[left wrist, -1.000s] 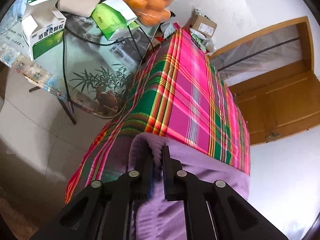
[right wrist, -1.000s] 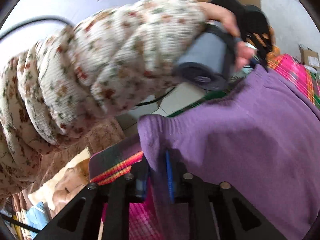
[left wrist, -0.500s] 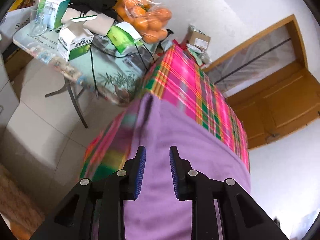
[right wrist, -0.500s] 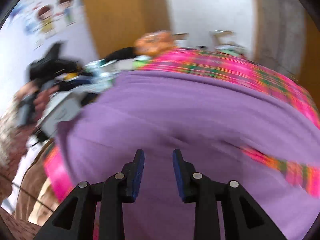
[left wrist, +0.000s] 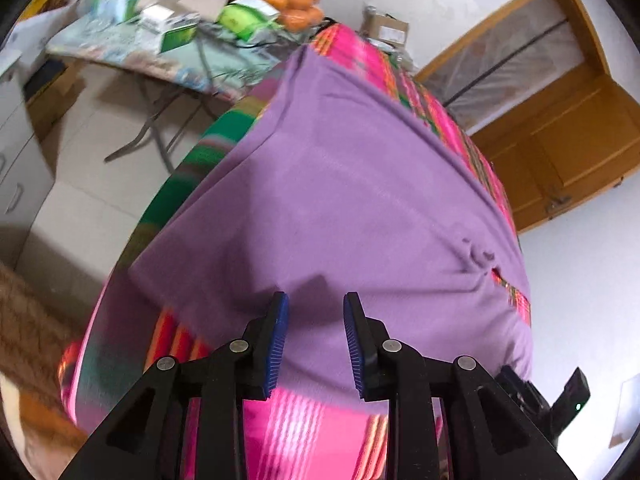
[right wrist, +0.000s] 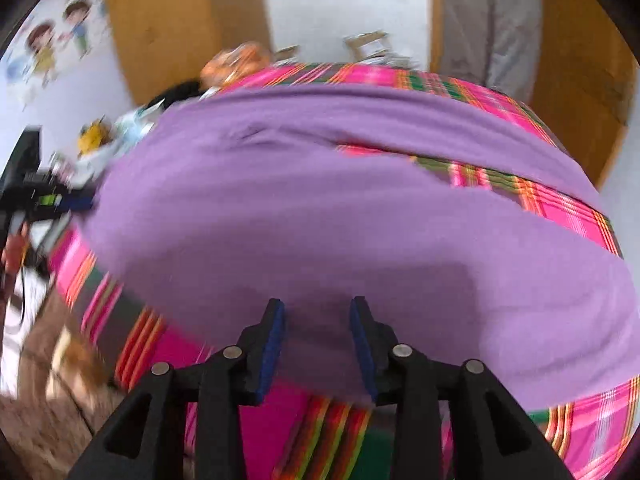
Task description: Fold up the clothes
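Blue ribbed pads line the fingers of the left gripper, and they stand apart with nothing between them; only the near edge of the purple garment shows through the gap below. The right gripper is the same: its blue pads are spread and empty, hovering over the garment's near hem.

Outward from the fingers, the purple garment lies spread on the plaid cloth that covers the work surface, pink with green and orange stripes. In the left wrist view it reads as a broad, mostly smooth panel with a straight edge running away toward the far end, and a small pucker near its right side where a bit of plaid peeps through. In the right wrist view a strip of plaid shows between two purple parts, so the cloth seems to lie in separate sections rather than one neat rectangle, though blur makes the layering hard to read.

Beyond the cloth stand a cluttered side table, a bag of oranges and wooden doors.

As a judgement, the folding looks part done: the garment is laid down and released, but it is still large and needs further folds and smoothing.
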The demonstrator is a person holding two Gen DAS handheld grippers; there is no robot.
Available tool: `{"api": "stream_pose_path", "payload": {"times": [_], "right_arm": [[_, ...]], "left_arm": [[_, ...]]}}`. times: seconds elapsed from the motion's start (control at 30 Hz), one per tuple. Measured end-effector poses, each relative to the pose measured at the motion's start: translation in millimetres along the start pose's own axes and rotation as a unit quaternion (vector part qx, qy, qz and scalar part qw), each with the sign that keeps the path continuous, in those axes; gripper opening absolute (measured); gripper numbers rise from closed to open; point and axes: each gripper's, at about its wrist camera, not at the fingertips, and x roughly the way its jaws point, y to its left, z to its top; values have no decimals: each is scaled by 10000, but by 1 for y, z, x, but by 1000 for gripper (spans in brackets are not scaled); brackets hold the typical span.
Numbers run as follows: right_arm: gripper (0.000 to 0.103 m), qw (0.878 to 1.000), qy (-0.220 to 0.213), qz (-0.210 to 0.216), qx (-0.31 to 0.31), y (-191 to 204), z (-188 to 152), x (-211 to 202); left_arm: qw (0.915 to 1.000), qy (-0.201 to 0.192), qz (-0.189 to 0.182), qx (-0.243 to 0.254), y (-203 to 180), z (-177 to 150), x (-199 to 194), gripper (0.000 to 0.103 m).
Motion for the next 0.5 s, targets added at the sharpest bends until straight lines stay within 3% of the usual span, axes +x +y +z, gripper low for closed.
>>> {"api": "stream_pose_path", "payload": {"times": [0.13,0.3,0.5], "right_arm": [[38,9993,101,10,-374,15,-3,-11],[38,9953,-244,563,-743,45,4,-14],[43,9904,22,863,-1078,66,6,10]], "left_arm": [[9997,-156,-97,-164,14,-18,-12,29],[9976,-261,-201,-615,23,-27,-18,29],[9916,-373,-365,-1180,29,-38,-24,30]]}}
